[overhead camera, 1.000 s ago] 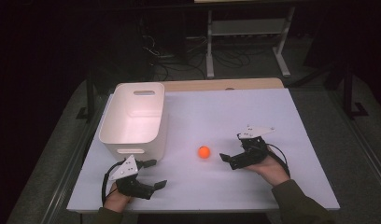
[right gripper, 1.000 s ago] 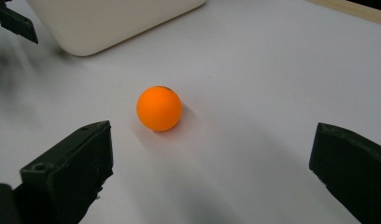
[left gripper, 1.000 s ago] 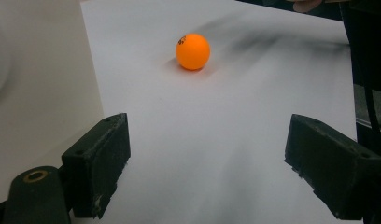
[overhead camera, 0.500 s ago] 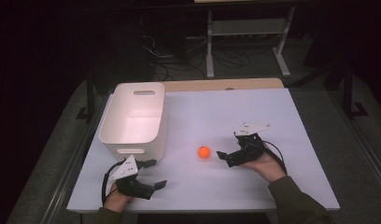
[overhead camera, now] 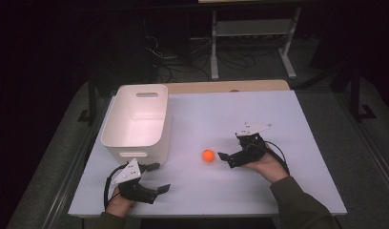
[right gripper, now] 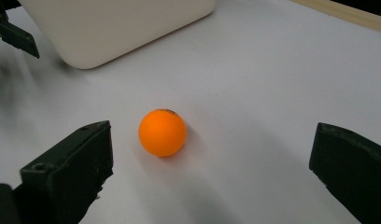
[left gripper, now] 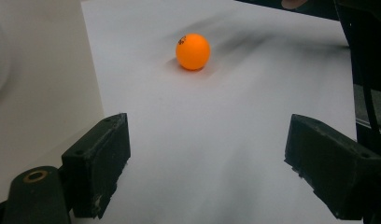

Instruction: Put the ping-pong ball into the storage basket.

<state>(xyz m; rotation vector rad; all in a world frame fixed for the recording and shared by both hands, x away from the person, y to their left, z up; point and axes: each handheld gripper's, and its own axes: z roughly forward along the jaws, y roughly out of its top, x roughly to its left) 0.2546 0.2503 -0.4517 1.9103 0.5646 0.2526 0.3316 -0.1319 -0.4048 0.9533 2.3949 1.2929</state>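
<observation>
Right gripper (overhead camera: pixel 225 159): jaws spread, bare counter (overhead camera: pixel 278 119) between jaws and orange ball (overhead camera: pixel 208 155); path unobstructed. White bin (overhead camera: pixel 138 119) stands as obstacle left of ball, just beyond left gripper (overhead camera: pixel 159 177). Counter right of bin unobstructed.

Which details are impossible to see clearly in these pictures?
- Print on the orange ball: too small to read in the left gripper view.
- White bin: cut off by the top edge in the right gripper view.
- Right gripper: its far jaw is unclear in the high view, against the dark body.
</observation>
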